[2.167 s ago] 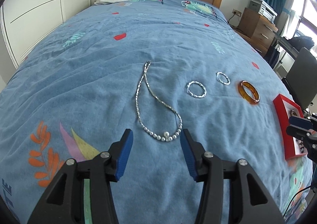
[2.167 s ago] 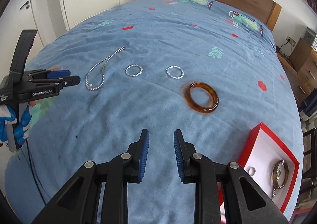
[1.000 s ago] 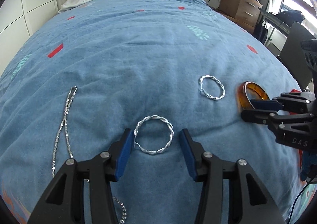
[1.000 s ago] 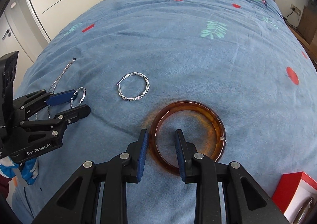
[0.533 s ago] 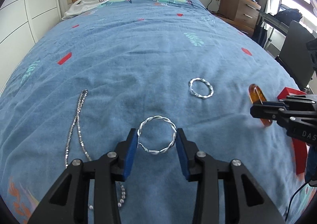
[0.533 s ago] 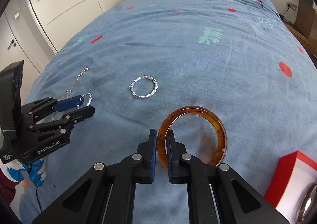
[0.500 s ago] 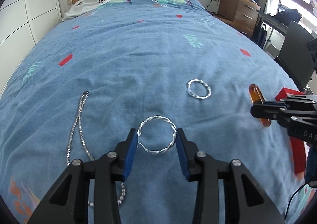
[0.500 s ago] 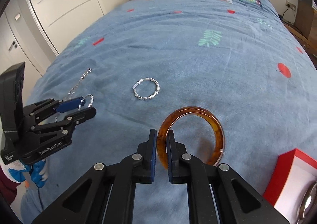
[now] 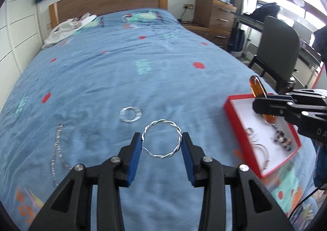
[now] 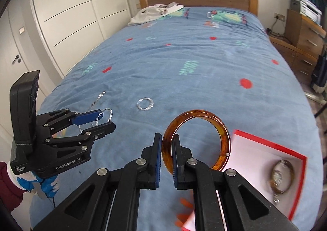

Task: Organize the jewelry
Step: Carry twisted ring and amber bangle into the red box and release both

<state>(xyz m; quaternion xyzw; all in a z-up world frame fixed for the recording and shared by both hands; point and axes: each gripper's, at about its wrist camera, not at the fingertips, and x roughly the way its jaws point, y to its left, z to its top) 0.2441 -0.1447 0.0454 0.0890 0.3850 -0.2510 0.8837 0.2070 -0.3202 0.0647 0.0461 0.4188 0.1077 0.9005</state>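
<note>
right gripper (image 10: pixel 166 149) fingers clamp amber bangle (image 10: pixel 196 141) by rim, above near-left corner of red box (image 10: pixel 267 145) at bed's right edge. left gripper (image 9: pixel 161 145) fingers pinch twisted silver hoop (image 9: pixel 161 141) across diameter, box to its right; right hand nearer.

The left claw (image 10: pixel 102 120) body reads "GenRobot.AI"; the right claw (image 9: pixel 263 106) shows "DA", cut off.
</note>
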